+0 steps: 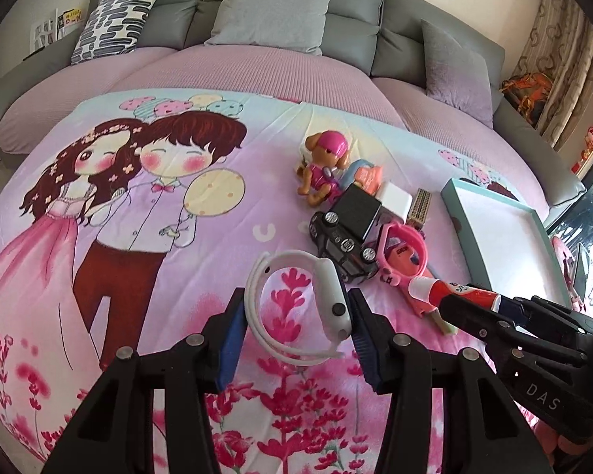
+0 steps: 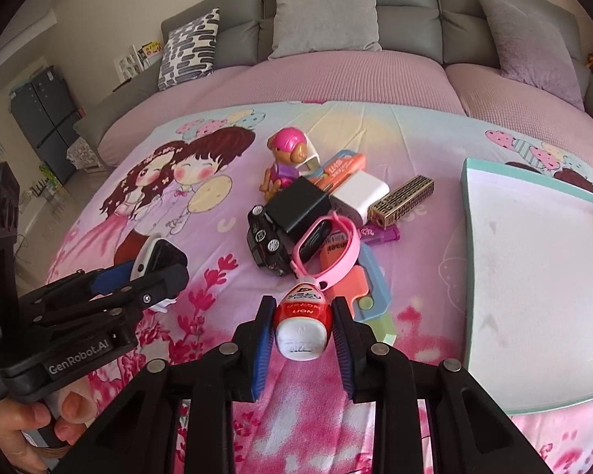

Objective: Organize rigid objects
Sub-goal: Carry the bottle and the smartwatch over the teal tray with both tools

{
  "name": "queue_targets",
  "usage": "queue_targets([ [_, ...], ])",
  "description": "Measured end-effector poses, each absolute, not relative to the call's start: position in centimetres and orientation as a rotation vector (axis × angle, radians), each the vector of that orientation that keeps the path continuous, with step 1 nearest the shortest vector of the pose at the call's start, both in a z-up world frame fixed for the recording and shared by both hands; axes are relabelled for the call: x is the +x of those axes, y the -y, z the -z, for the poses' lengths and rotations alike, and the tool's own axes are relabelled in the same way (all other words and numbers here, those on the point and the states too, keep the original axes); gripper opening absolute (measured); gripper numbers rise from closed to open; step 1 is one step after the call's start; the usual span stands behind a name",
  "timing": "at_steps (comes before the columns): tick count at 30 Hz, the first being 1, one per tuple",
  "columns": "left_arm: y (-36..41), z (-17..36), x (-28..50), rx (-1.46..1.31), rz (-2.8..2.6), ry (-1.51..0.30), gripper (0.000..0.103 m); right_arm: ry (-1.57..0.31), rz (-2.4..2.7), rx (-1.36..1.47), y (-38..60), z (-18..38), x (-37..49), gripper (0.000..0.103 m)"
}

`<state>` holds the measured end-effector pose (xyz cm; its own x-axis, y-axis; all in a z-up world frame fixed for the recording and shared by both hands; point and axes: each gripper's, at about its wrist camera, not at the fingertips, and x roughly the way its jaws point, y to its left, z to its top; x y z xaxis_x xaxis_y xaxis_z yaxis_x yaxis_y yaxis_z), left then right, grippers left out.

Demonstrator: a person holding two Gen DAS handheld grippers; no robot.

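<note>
You grip the white smartwatch (image 1: 328, 300) in left jaws, the red tube (image 2: 302, 322) in right, bound for the tray (image 2: 468, 260).

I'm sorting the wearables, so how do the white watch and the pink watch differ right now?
The white watch is gripped between the left gripper pads, while the pink watch lies free in the toy pile. The white watch is apart from the pile; the pink watch leans on the black toy car. The white watch has a white band; the pink watch's is pink. Both are closed-loop wristbands with a dark screen.
</note>
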<state>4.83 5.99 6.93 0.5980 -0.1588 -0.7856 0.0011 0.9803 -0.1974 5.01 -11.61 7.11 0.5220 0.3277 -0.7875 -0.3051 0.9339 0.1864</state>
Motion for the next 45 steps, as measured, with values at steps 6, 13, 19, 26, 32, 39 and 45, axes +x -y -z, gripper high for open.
queue_targets([
  [6, -4.3, -9.4, 6.5, -0.193, 0.113, -0.882, 0.051, -0.872, -0.341, 0.085, 14.0, -9.5, 5.5, 0.031],
  [13, 0.1, -12.6, 9.3, -0.151, 0.175, -0.821, 0.052, -0.744, -0.172, 0.17, 19.3, -13.0, 7.3, 0.031],
  [19, 4.8, -12.5, 11.4, -0.157, 0.237, -0.822, 0.052, -0.684, -0.005, 0.239, 24.4, -13.5, 8.6, 0.031],
  [26, 10.4, -10.8, 13.0, -0.104, 0.27, -0.855, 0.052, -0.684, 0.147, 0.252, 29.1, -11.5, 8.9, 0.031],
  [32, 14.0, -9.9, 14.0, -0.034, 0.286, -0.882, 0.052, -0.69, 0.229, 0.269, 32.7, -10.2, 8.8, 0.031],
  [39, 17.8, -8.7, 14.8, 0.029, 0.308, -0.916, 0.052, -0.712, 0.285, 0.355, 36.2, -8.7, 8.5, 0.031],
  [45, 20.5, -7.5, 15.2, 0.07, 0.306, -0.939, 0.052, -0.717, 0.318, 0.399, 38.2, -7.9, 8.0, 0.031],
])
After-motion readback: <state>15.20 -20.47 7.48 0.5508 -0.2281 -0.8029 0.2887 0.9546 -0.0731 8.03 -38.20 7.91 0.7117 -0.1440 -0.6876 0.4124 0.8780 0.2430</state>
